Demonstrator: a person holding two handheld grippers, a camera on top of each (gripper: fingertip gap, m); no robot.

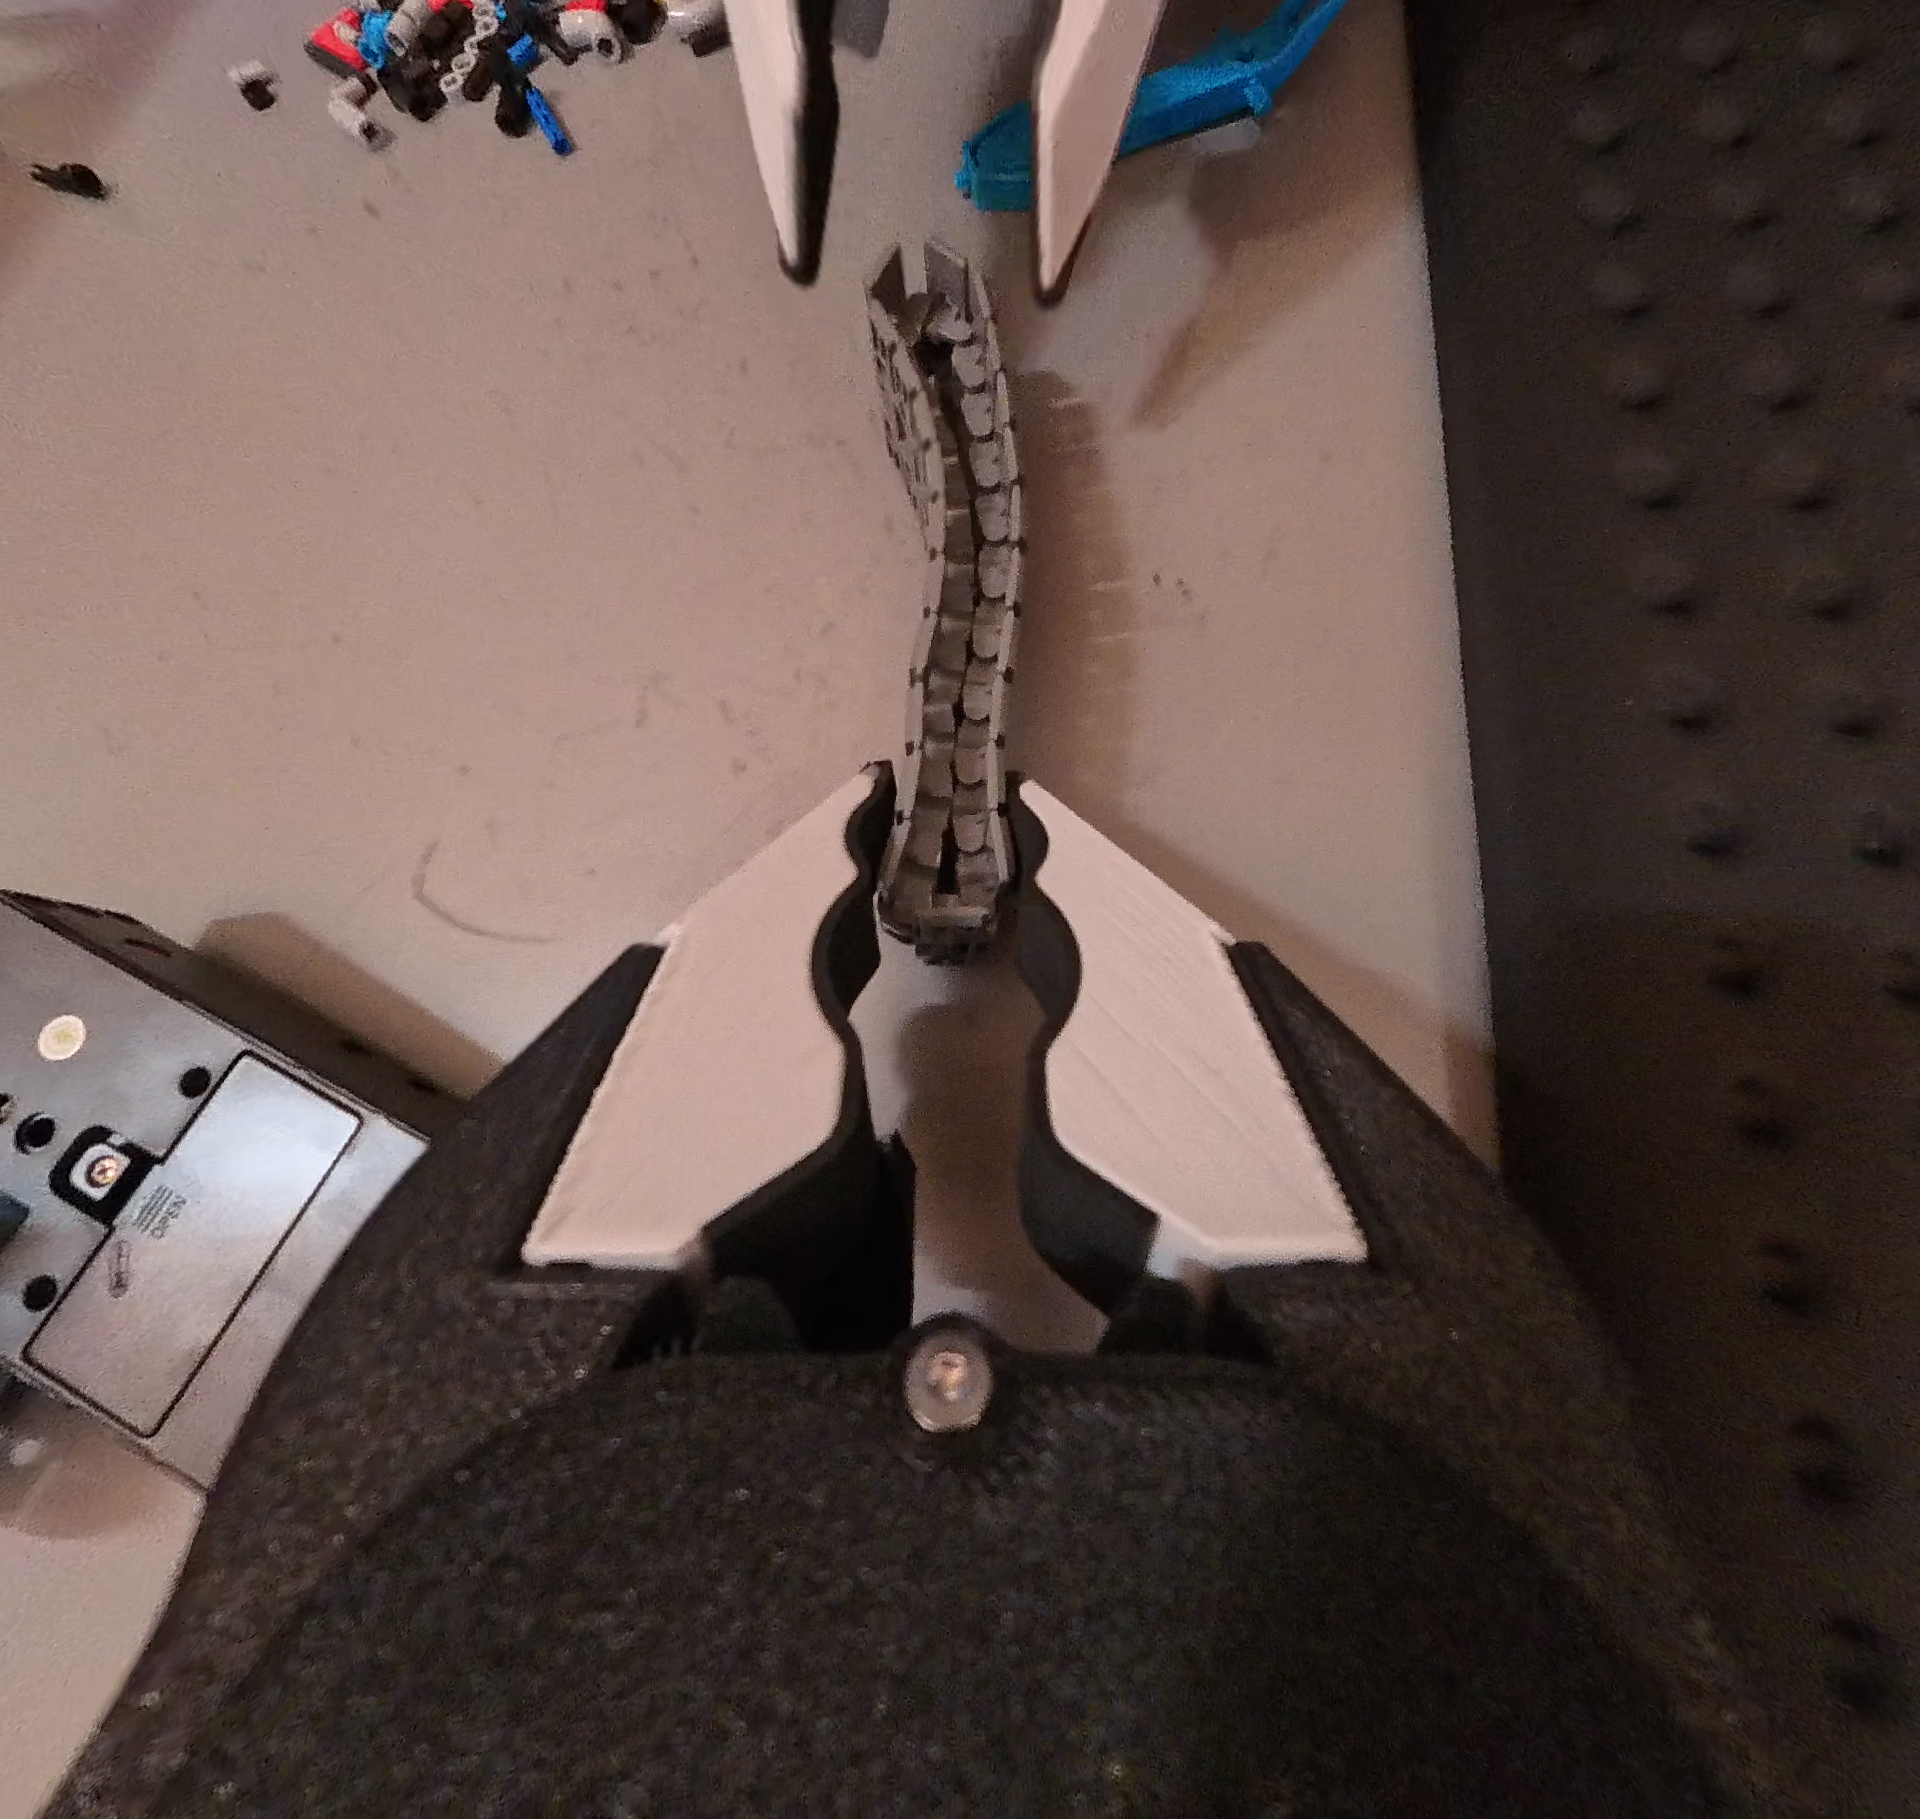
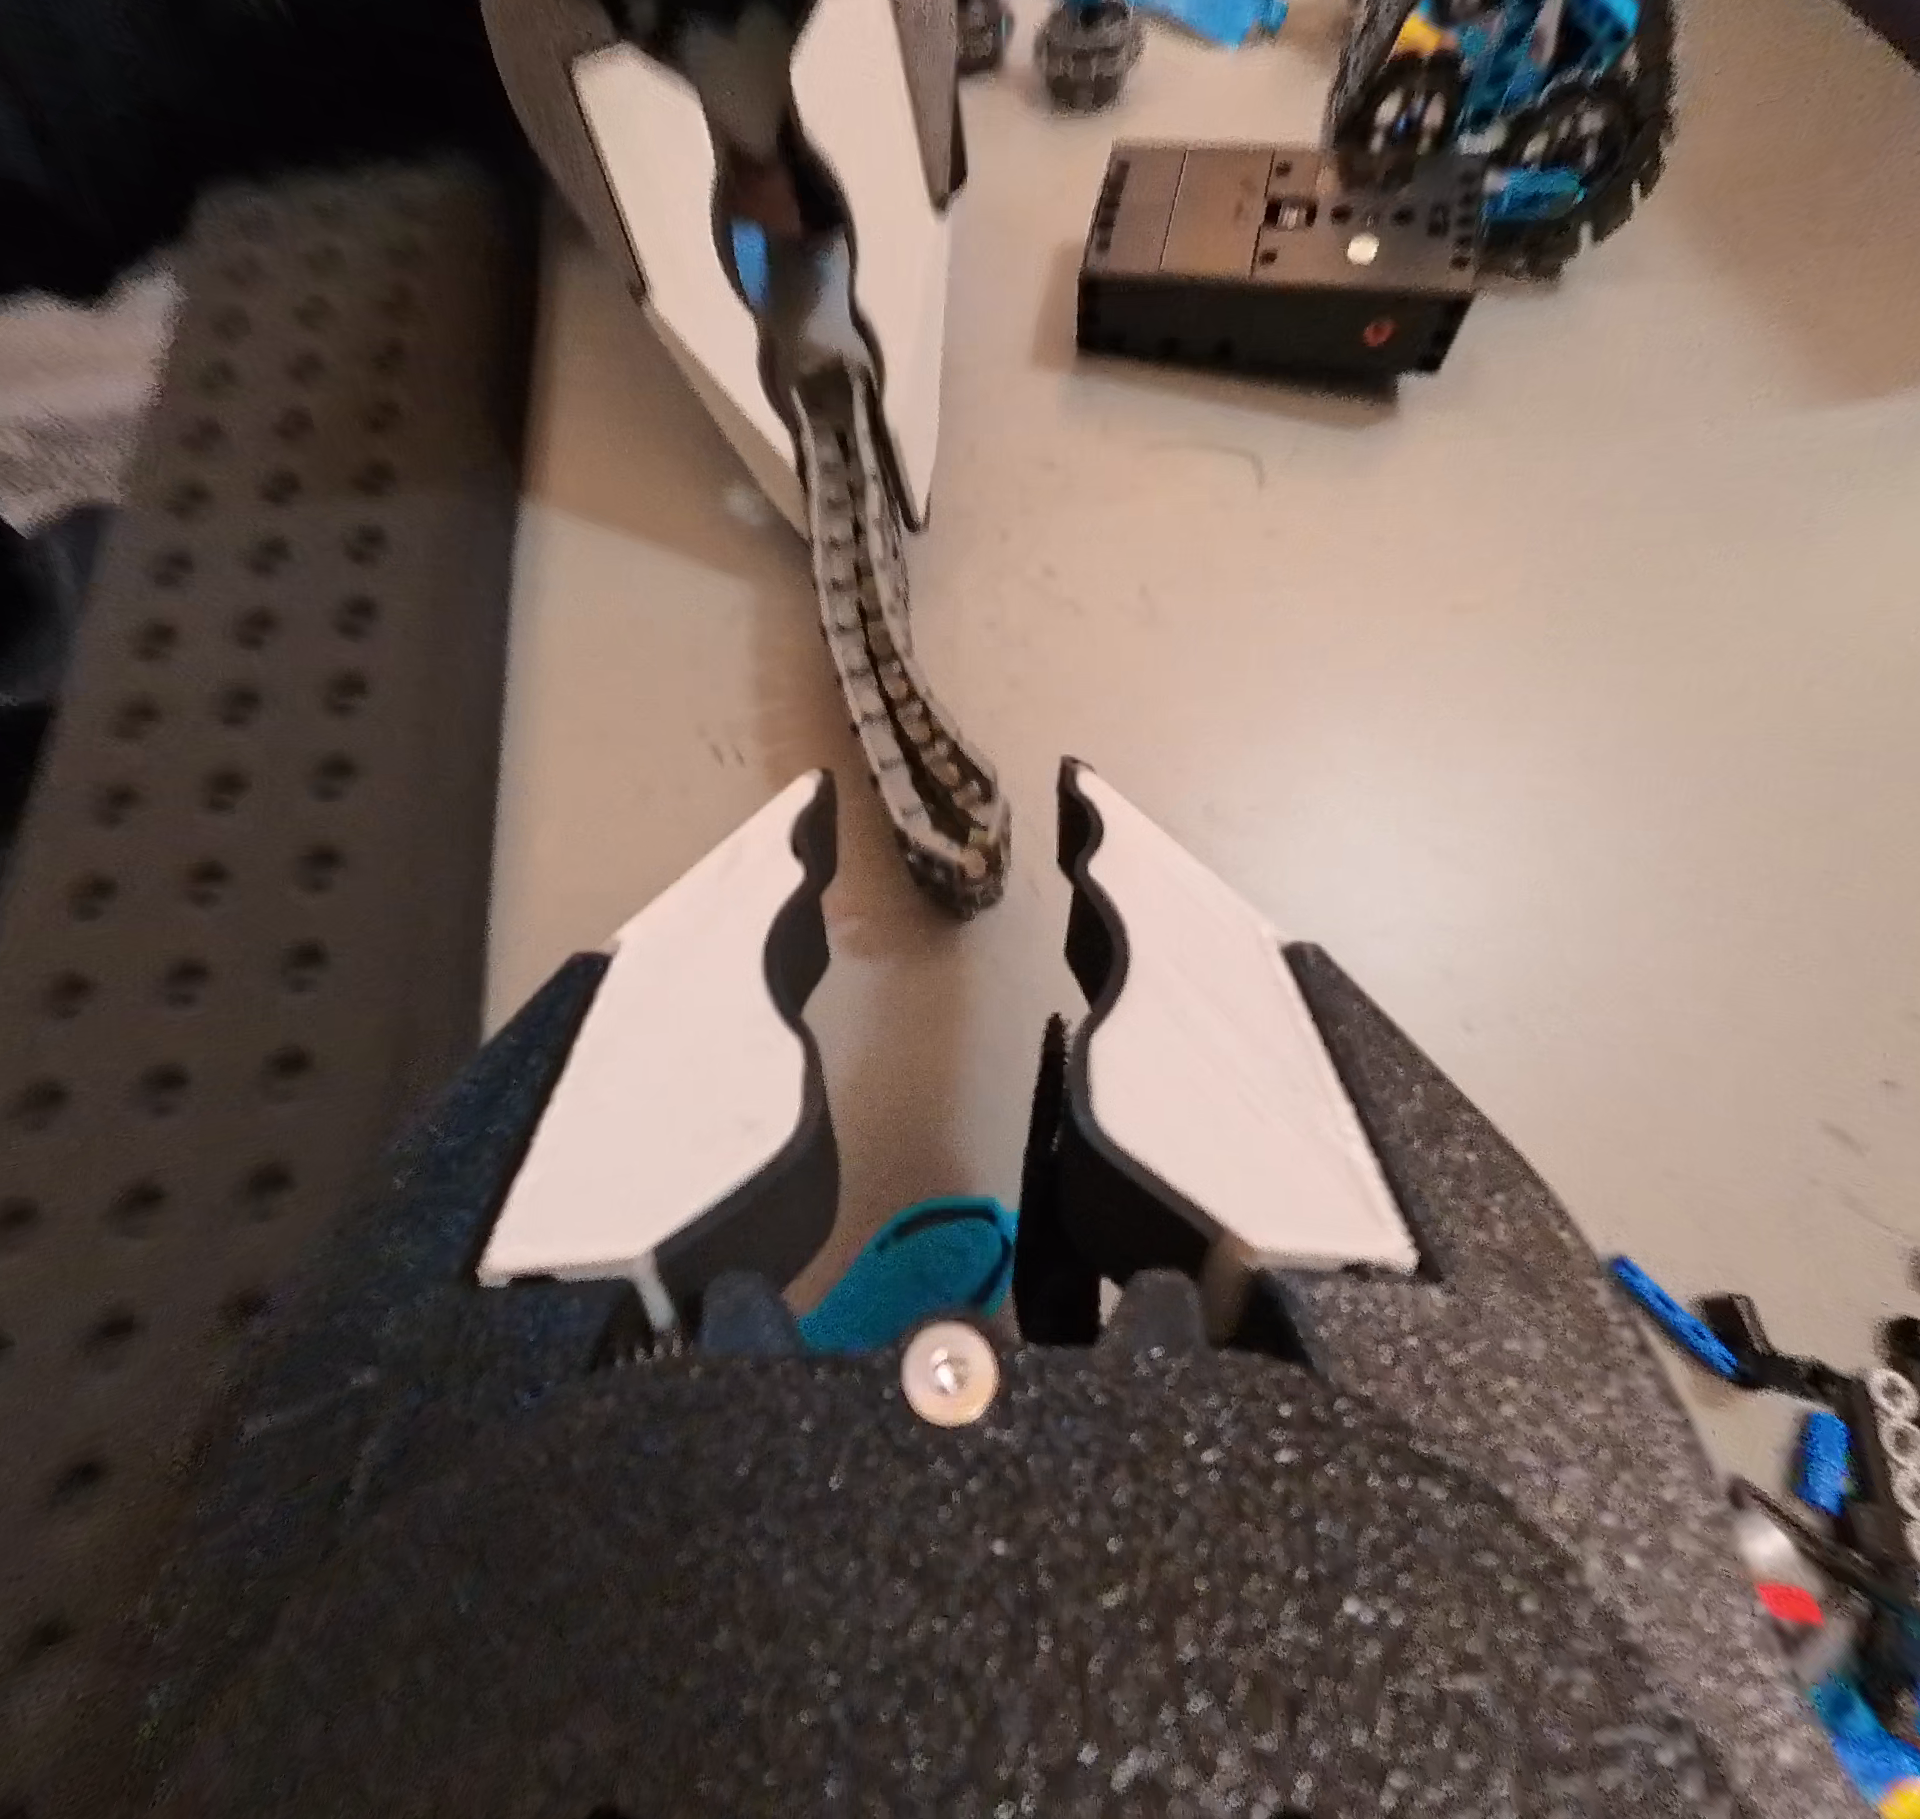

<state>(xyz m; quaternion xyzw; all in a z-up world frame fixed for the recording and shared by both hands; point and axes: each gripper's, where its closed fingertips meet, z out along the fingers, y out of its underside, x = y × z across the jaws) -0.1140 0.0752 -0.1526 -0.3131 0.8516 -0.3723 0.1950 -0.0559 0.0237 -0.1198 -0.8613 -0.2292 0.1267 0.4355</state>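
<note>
Left gripper (image 1: 951, 803) clamps the near end of a grey linked plastic track (image 1: 961, 564); its long axis runs away to the open right gripper (image 1: 920, 278), tips flanking the far end, empty.

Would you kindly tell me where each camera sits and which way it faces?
Left wrist view: rides the left tongs, looking down along them at the table; they grip the grey track chain; the right tongs' tips show opposite.
Right wrist view: rides the right tongs, open about the chain's free end, facing the left tongs.
Shared: chain, both tongs, loose brick pile.
</note>
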